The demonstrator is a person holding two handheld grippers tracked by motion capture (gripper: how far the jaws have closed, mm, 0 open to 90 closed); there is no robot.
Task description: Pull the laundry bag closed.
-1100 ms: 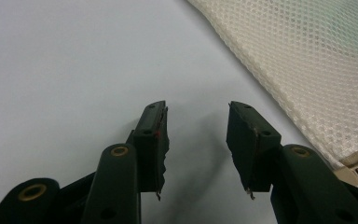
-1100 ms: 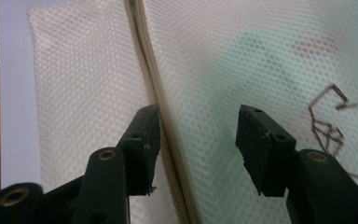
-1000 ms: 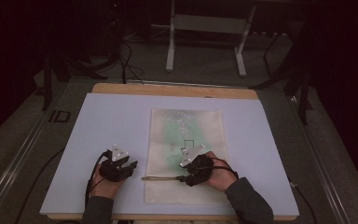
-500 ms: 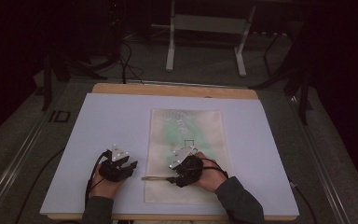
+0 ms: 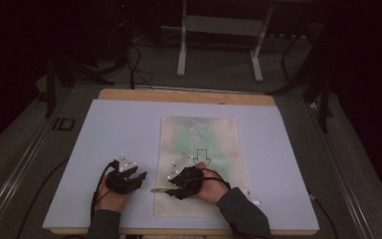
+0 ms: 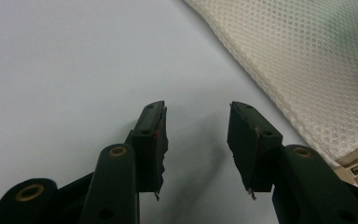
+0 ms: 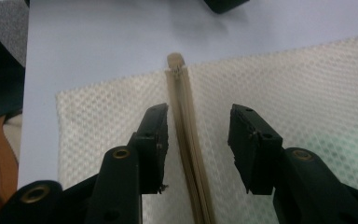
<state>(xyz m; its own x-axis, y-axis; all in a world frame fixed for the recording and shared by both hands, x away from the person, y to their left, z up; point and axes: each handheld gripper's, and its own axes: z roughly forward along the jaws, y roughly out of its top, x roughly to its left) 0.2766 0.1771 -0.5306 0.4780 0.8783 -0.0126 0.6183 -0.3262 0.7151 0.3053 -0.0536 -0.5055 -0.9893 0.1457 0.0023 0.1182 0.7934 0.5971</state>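
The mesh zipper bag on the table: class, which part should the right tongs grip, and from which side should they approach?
Grip the zipper, a raised beige ridge running along the flat mesh bag; the mesh around it lies too flat to pinch. Probably best to come from above, one jaw on each side of the ridge, as the right tongs already straddle it, near the end at the bag's edge.

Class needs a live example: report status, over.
Right gripper jaws closing, astride the mesh bag's zipper, not pinching. Left gripper open beside the bag. Nothing in the way.

Pale blue table mat (image 5: 129, 124) on a wooden tabletop (image 5: 186, 95); grey metal stand (image 5: 221, 25) behind.
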